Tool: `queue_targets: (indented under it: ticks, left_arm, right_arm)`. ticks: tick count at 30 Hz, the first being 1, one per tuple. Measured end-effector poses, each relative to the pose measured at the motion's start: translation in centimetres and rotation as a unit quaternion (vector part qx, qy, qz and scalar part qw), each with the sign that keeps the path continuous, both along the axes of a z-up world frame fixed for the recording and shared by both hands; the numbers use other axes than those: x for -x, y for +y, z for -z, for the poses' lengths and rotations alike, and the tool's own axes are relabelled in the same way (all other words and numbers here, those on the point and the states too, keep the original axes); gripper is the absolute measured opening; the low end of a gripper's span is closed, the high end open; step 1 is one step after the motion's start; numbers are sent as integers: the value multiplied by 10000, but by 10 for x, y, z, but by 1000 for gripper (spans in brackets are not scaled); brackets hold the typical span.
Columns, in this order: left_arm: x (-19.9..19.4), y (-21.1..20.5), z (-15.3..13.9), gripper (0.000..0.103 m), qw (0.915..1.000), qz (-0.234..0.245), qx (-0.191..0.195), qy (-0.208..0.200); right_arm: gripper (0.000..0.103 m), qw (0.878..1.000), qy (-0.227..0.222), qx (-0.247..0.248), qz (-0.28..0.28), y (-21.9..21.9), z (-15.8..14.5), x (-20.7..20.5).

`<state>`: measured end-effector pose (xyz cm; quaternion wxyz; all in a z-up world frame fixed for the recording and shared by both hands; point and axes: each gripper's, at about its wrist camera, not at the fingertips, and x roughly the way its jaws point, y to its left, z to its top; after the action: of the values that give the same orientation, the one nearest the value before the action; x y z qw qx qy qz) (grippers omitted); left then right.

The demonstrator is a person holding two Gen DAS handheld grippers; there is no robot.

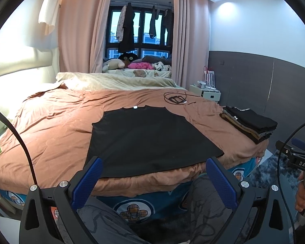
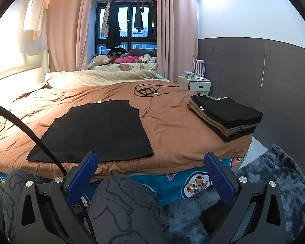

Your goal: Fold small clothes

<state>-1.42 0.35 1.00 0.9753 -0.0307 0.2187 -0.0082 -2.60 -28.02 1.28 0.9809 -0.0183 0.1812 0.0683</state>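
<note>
A black T-shirt lies spread flat on the brown bedcover, collar with white label at the far end, hem near the bed's front edge. It also shows in the right wrist view. My left gripper is open and empty, held off the bed's front edge just short of the hem. My right gripper is open and empty, in front of the bed to the right of the shirt. Its body shows at the right of the left wrist view.
A stack of folded clothes sits at the bed's right front corner, also in the left wrist view. A coiled cable with dark frames lies beyond the shirt. A white nightstand, a grey shaggy rug and my knees are nearby.
</note>
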Motion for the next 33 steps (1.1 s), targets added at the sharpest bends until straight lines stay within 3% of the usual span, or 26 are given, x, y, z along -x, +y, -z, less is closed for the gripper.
queue_targets:
  ticks: [20,33]
  left_arm:
    - [-4,-3,1,102,10000,51,26,3]
    - [0,7,1,102,9999,-156,-1,10]
  right_arm:
    - [103,10000,-10,-28,48,-1,-3,-9]
    - [103,9999,55,-95,-92,-3,3,-20]
